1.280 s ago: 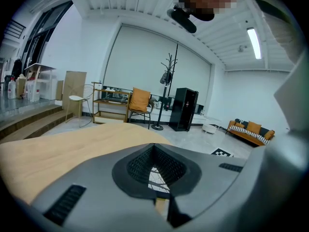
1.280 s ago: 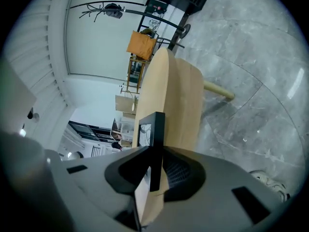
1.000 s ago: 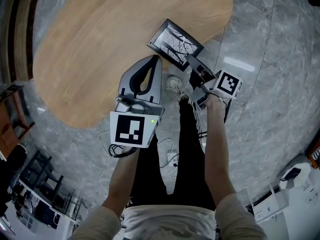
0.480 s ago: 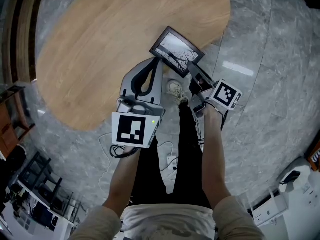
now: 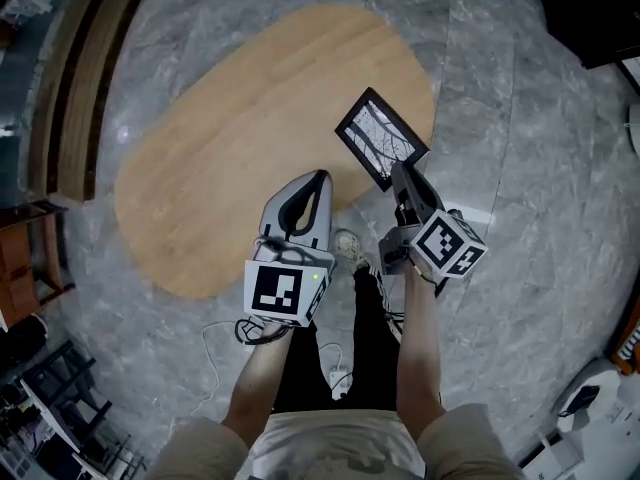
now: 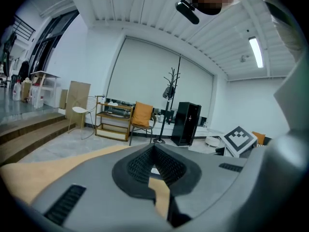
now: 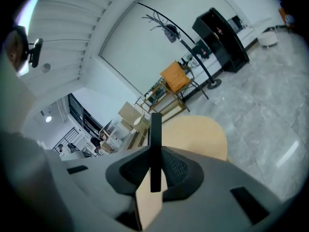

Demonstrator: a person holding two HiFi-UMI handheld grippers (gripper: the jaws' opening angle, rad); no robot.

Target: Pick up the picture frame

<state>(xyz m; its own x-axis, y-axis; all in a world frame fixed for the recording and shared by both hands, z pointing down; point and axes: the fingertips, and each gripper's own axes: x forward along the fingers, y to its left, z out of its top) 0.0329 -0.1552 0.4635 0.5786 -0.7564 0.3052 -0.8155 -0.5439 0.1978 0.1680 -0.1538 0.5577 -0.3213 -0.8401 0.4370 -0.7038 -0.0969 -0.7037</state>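
left claw (image 5: 318, 176): clenched, empty | right claw (image 5: 402, 172): closing tight on picture frame (image 5: 379, 136) near edge | frame: tilted, in the air above oval wooden table (image 5: 230, 138) rim

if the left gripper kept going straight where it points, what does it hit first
Probably the wooden table, since the left gripper tilts slightly down over it; depth is unclear.
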